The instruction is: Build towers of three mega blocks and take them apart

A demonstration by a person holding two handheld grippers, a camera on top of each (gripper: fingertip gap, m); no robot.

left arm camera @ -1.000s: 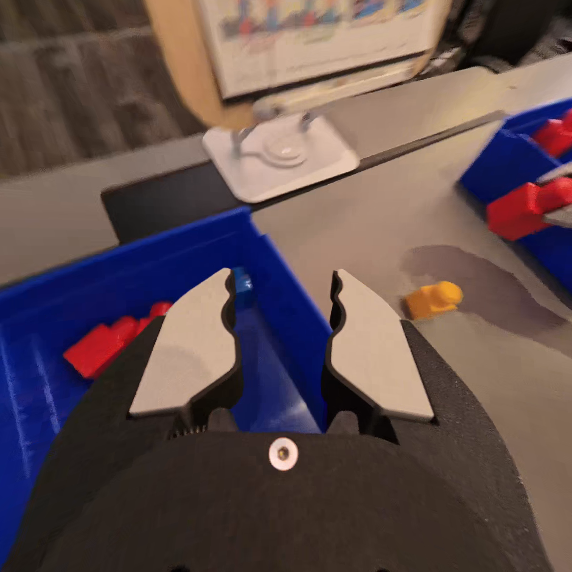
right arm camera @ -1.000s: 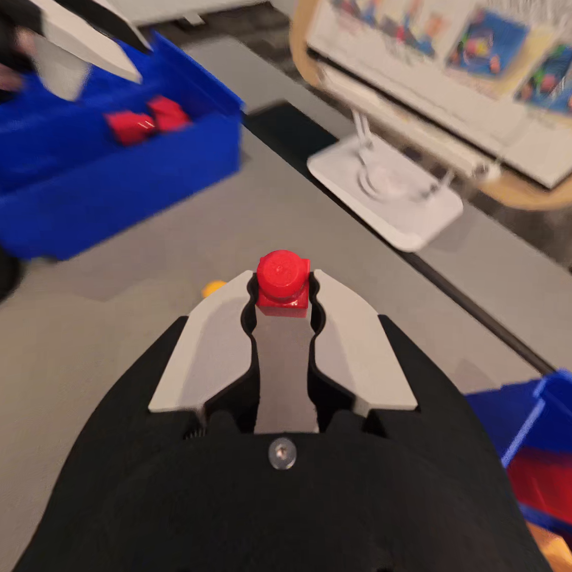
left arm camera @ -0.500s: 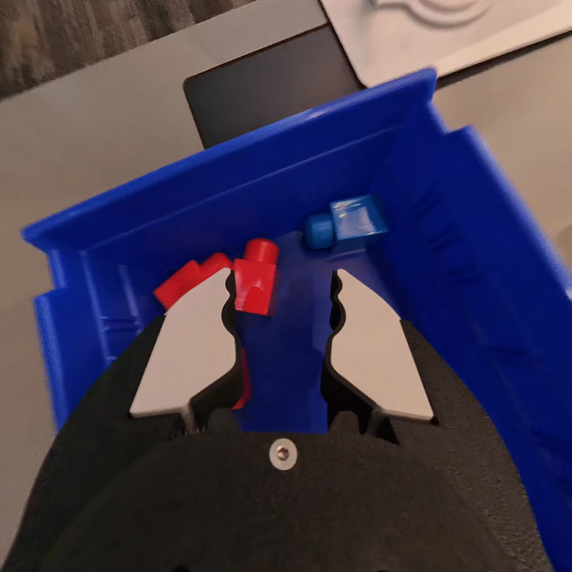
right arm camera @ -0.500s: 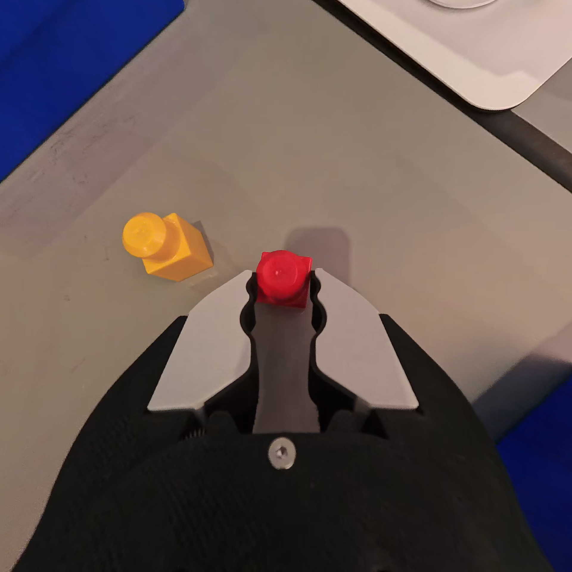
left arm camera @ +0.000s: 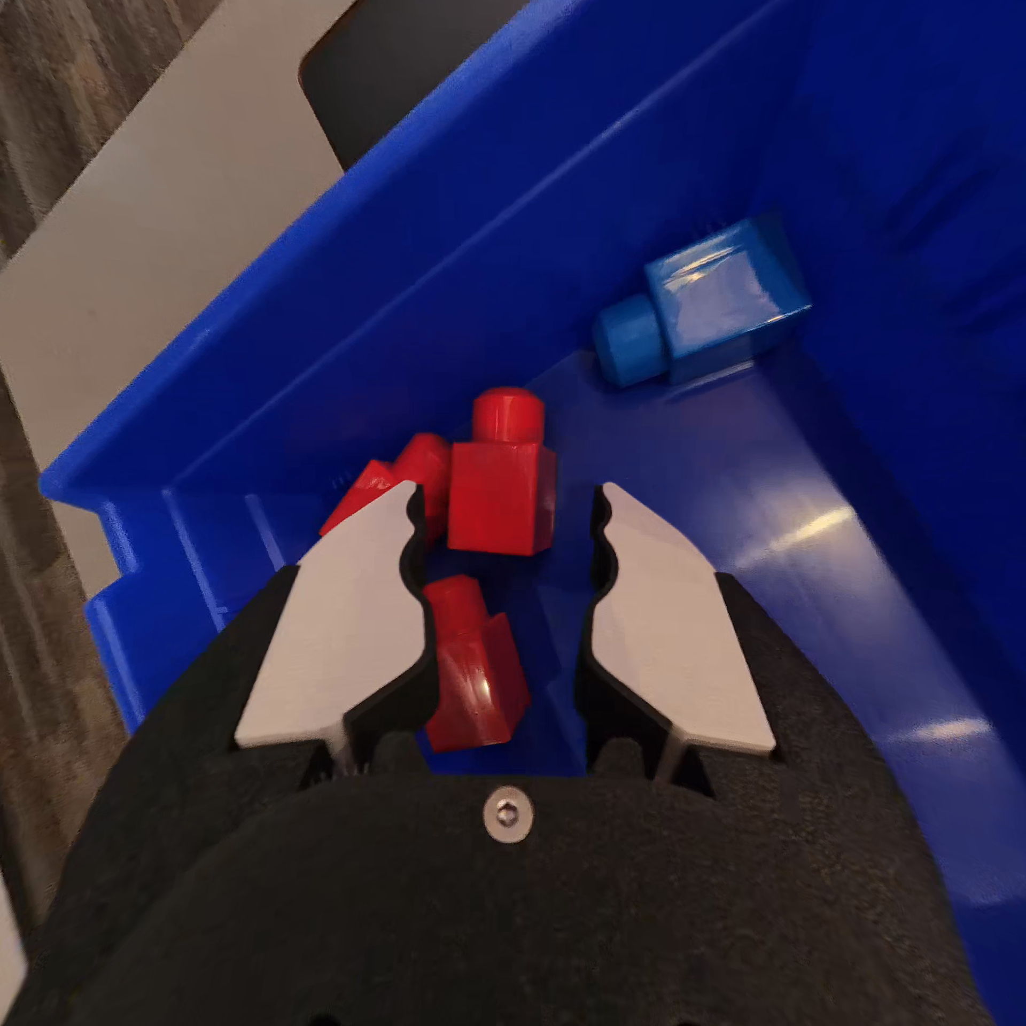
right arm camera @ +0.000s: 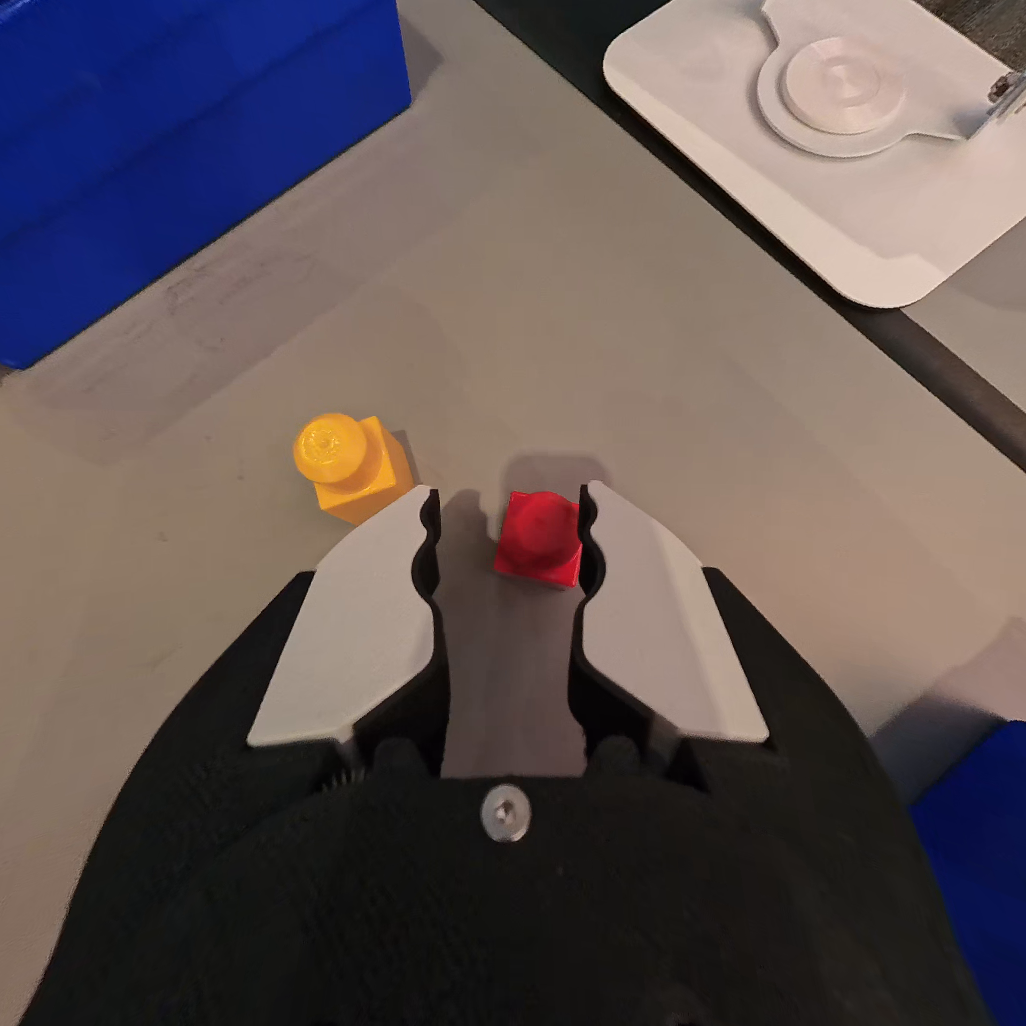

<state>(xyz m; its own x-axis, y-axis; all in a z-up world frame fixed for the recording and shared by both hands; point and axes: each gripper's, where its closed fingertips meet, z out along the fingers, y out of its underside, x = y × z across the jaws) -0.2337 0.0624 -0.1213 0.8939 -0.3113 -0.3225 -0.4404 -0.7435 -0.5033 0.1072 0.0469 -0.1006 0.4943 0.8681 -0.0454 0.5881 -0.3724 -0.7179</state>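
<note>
right gripper (right arm camera: 508, 519) open, red block (right arm camera: 537, 541) against its right finger, clear gap on left; left gripper (left arm camera: 505, 516) open above bin's (left arm camera: 388, 233) red blocks (left arm camera: 499, 499), holding nothing

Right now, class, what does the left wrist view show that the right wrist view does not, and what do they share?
Left only: the inside of a blue bin holding three red blocks and a blue block. Right only: a yellow block and a red block standing on the grey table, plus a white stand base. Shared: each shows open jaws holding nothing.
</note>
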